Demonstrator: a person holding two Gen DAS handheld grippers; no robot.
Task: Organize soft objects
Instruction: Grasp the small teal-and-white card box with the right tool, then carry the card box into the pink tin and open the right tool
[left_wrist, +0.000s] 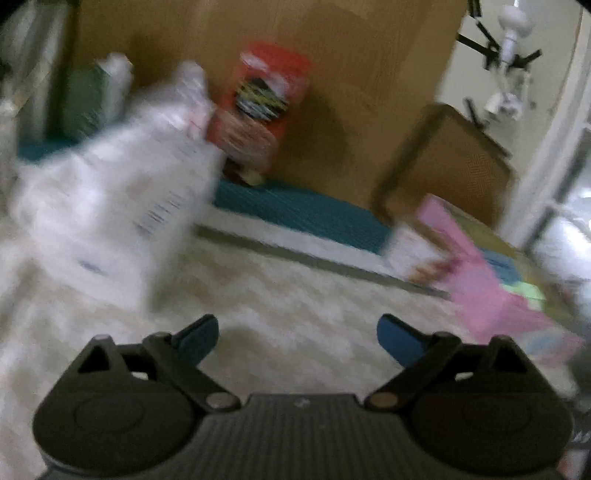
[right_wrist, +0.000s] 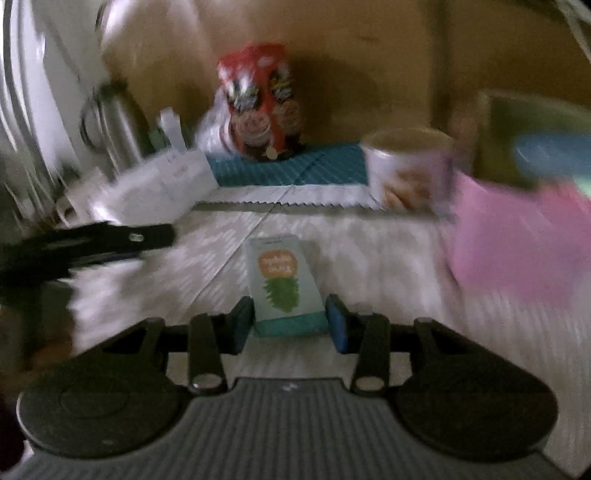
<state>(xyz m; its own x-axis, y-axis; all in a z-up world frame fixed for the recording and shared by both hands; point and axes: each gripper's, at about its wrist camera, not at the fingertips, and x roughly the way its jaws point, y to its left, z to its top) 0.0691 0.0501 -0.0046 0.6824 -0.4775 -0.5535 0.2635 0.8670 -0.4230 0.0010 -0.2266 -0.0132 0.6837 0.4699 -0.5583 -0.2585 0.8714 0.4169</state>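
1. Right hand-held gripper (right_wrist: 290, 323) has the small teal packet (right_wrist: 284, 284) between its blue pads at lower centre of the right wrist view. The left pad looks to be touching the packet's edge, but there's a thin sliver of gap on the right side, and with this much blur I can't tell if it's really clamped. If it lifts off now, I'd bet the packet just stays on the table (right_wrist: 388, 258) or tips over.

2. The packet looks soft and is caught only at its bottom end. A squeeze that low could buckle it or squirt it forward out of the pads.

3. Left hand-held gripper (left_wrist: 297, 338) is spread wide with nothing in it, low centre of the left wrist view. The white bag (left_wrist: 110, 206) sits upper left of it, not lined up between the fingers, so a grab from here probably catches a corner or misses.

4. Its dark finger also pokes in from the left edge of the right wrist view, close to the packet's lane. Both hands crowding in could bump.

5. The pink cloth (right_wrist: 517, 240) at right, the white tub (right_wrist: 410, 166) and the red snack bag (right_wrist: 258, 110) at the back are all easy to knock.
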